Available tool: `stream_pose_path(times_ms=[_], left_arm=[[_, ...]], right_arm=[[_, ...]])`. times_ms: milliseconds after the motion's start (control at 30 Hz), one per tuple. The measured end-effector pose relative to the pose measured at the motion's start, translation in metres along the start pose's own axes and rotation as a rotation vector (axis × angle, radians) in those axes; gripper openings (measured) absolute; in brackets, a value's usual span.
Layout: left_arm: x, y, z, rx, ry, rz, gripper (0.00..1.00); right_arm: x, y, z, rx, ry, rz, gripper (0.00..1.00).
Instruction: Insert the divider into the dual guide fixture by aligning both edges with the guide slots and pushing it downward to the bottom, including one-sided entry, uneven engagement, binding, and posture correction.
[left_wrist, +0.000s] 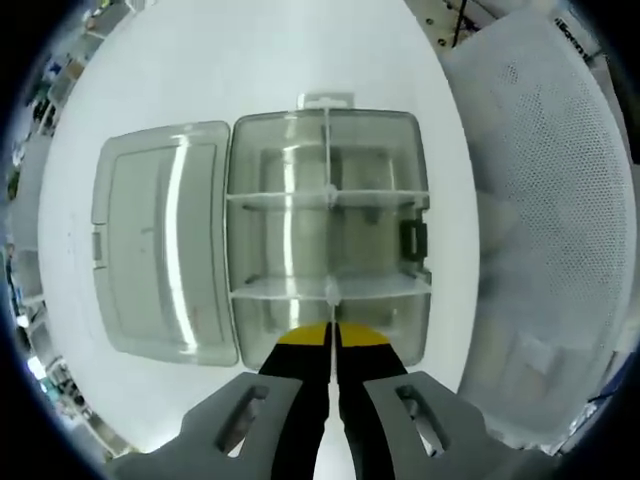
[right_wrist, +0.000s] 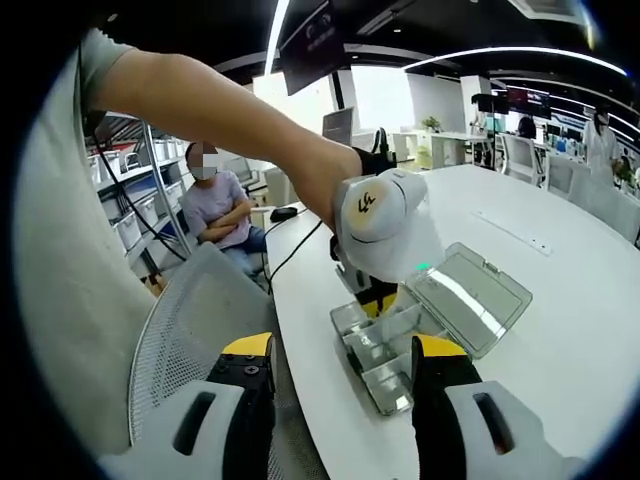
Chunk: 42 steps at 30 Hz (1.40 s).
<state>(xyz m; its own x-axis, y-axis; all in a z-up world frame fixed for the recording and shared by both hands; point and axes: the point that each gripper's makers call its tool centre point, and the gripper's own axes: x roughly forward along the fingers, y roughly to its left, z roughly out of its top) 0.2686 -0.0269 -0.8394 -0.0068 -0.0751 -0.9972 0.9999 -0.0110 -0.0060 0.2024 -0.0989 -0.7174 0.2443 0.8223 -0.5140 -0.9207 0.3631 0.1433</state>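
The clear plastic compartment box (left_wrist: 328, 235) lay open on the white worktop (left_wrist: 260, 70), its hinged lid (left_wrist: 165, 240) folded flat beside it. In the left gripper view, the left tool (left_wrist: 331, 340) stood over the near end of the box with its yellow-tipped jaws pressed nearly together on the top edge of a thin clear divider (left_wrist: 330, 290) running down the box's middle line — a narrow grip, apparently holding that strip. 2 cross dividers (left_wrist: 330, 199) already sat in their slots. How deep the held strip sat I could not tell; by my judgement it had entered the guides, and pushing it level to the bottom remained.

In the right gripper view, the right tool (right_wrist: 342, 372) hung wide and empty, well back from the box (right_wrist: 385, 355) — beside a mesh chair back (right_wrist: 190, 320).
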Motion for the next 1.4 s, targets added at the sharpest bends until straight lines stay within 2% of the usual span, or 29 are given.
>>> stream_pose_path(times_ms=[200,300,467,567,767,933,1067,1167,1233,1367,1400], left_arm=[[0.0,0.0,0.0,0.011,-0.02,0.006,0.0],[0.001,0.002,-0.004,0.007,-0.021,0.026,0.1],[-0.004,0.004,-0.008,-0.014,-0.049,0.041,0.12],[-0.01,0.005,-0.002,-0.061,-0.115,0.05,0.16],[-0.027,0.009,-0.003,-0.123,-0.188,0.083,0.26],[-0.043,0.007,-0.002,-0.205,-0.306,0.114,0.31],[-0.053,0.003,-0.006,-0.266,-0.37,0.137,0.34],[-0.063,-0.002,-0.003,-0.356,-0.463,0.148,0.35],[-0.068,-0.006,-0.003,-0.377,-0.495,0.157,0.36],[-0.071,-0.015,-0.005,-0.381,-0.512,0.168,0.37],[-0.074,-0.016,-0.004,-0.407,-0.54,0.176,0.37]], right_arm=[[0.0,-0.002,0.0,-0.009,0.007,0.003,0.52],[0.0,-0.003,0.0,-0.011,0.01,0.002,0.52],[0.0,-0.004,0.0,-0.018,0.014,0.003,0.52],[0.0,-0.005,0.0,-0.023,0.017,0.004,0.53],[0.0,-0.008,-0.002,-0.037,0.032,0.006,0.54],[-0.003,-0.014,-0.007,-0.054,0.046,0.007,0.55],[-0.005,-0.018,-0.012,-0.073,0.068,0.01,0.56],[-0.006,-0.023,-0.018,-0.082,0.087,0.012,0.57],[-0.007,-0.025,-0.02,-0.086,0.093,0.015,0.57],[-0.007,-0.03,-0.03,-0.108,0.125,0.021,0.57],[-0.007,-0.03,-0.032,-0.11,0.131,0.024,0.57]])
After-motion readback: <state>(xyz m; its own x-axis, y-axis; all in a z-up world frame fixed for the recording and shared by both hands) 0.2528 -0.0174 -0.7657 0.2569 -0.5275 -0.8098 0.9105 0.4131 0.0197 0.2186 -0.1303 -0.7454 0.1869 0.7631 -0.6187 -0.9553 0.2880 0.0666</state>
